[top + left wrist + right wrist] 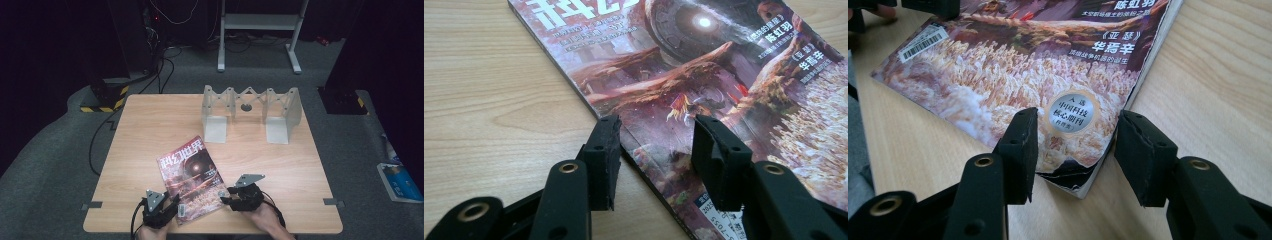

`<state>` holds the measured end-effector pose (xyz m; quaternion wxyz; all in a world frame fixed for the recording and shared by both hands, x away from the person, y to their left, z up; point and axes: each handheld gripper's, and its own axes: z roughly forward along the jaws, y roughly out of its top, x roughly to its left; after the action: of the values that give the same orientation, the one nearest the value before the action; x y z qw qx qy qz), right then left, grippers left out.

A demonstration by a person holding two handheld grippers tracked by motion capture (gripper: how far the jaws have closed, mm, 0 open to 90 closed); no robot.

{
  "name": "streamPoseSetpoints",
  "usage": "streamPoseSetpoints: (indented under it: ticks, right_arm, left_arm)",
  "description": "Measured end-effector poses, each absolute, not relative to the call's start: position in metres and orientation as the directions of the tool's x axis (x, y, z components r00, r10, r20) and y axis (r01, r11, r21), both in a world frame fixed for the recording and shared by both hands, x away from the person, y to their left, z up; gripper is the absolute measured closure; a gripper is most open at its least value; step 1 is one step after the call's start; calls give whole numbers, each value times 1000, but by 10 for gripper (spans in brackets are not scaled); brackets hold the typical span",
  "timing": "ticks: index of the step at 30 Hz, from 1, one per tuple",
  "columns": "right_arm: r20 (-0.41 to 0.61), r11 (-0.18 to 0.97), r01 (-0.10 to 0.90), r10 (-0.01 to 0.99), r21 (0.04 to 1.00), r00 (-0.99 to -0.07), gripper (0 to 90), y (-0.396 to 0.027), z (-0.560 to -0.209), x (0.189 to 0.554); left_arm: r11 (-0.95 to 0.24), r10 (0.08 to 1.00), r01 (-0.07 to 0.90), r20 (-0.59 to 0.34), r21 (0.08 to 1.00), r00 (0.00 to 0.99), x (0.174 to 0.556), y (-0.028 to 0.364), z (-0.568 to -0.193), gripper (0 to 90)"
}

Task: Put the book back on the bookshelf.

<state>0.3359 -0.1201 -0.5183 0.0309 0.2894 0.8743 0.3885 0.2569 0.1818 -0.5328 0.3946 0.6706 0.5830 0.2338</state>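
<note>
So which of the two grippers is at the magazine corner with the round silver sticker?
The right gripper. Its open jaws straddle the magazine corner beside the round silver sticker; the left gripper sits over the opposite edge, near the barcode label.

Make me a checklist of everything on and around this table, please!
Surface: wooden table, flat, pale.
Job's things: magazine lying flat, cover up, near the front edge.
Clutter: grey folding rack standing at the far side.
Grippers: left claw open, straddling the magazine's spine edge; right claw open, straddling the magazine's corner.
Cables: black cable on the floor left of the table.
Surroundings: grey carpet, white stand behind, blue box on the floor at right.
</note>
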Motion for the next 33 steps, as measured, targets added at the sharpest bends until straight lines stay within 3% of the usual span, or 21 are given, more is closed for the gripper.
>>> streamPoseSetpoints:
  ticks: [33]
  right_arm:
    - [197, 483, 481, 526, 732, -827, 519, -166, -523, 302]
  left_arm:
    - [-57, 940, 577, -152, 814, 306, 252, 154, -535, 529]
